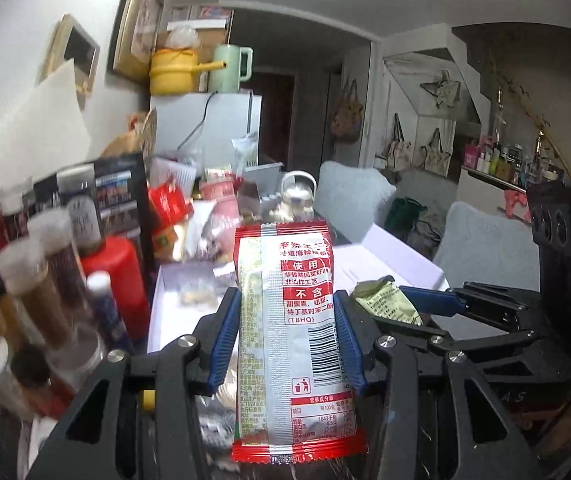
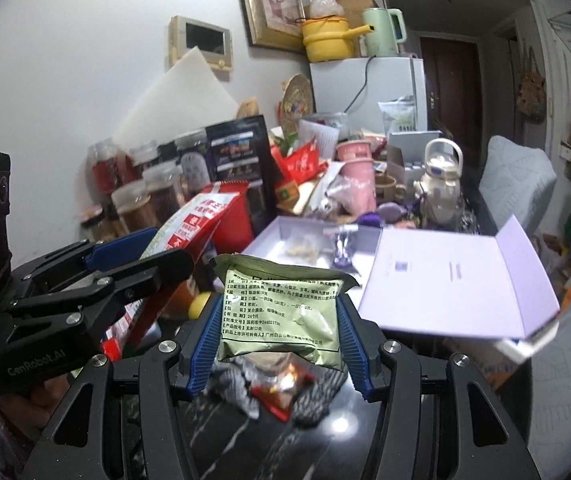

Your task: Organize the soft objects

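The left tool (image 1: 287, 340) clamps a red-and-white snack packet (image 1: 285, 320) upright. The right tool (image 2: 279, 332) grips a green sachet (image 2: 281, 312), both raised above the dark tabletop (image 2: 245, 440) before an open white box (image 2: 445, 280).

snack pkt (image 1: 285, 320) red/white | sachet (image 2: 281, 316) green | box (image 2: 445, 280) lilac

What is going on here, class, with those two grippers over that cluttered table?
A person is sorting snack packets with two handheld grippers. The left gripper is shut on a red packet, the right gripper on a green packet. Both are held above the dark table; an open white box lies ahead.
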Demonstrator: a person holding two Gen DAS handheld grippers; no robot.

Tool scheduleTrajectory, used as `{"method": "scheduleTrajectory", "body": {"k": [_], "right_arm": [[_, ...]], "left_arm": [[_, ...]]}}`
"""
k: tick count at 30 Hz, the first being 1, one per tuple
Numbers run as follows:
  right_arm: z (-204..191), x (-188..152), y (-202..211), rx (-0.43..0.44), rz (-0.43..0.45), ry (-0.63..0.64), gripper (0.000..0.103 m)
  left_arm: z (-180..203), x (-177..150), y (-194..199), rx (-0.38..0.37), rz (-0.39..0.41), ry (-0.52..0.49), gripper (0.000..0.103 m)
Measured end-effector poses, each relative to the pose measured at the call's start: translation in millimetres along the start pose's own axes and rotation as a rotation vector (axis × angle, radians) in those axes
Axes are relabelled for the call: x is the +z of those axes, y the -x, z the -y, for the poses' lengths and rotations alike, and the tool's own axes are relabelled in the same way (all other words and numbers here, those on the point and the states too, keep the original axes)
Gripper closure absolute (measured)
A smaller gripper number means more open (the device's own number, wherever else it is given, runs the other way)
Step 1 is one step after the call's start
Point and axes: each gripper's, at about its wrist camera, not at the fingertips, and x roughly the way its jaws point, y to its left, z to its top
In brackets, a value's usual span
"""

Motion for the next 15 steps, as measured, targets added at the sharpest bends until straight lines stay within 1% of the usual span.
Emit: {"method": "scheduleTrajectory", "body": {"k": [6,8,15], "right_arm": [[15,28,-17,-0.019,0.023,0.010,0.048],[20,36,-24,-0.025,0.027,0.013,0.048],[40,64,-54,-0.047,0.037,0.011,0.048]], "left_arm": [[-12,27,-21,0.026,0.041,-0.011,0.057],[-19,37,-32,0.035,0.045,-0.009,0.057],[-38,52,-67,0.056,0.039,-0.005,0.057]]}}
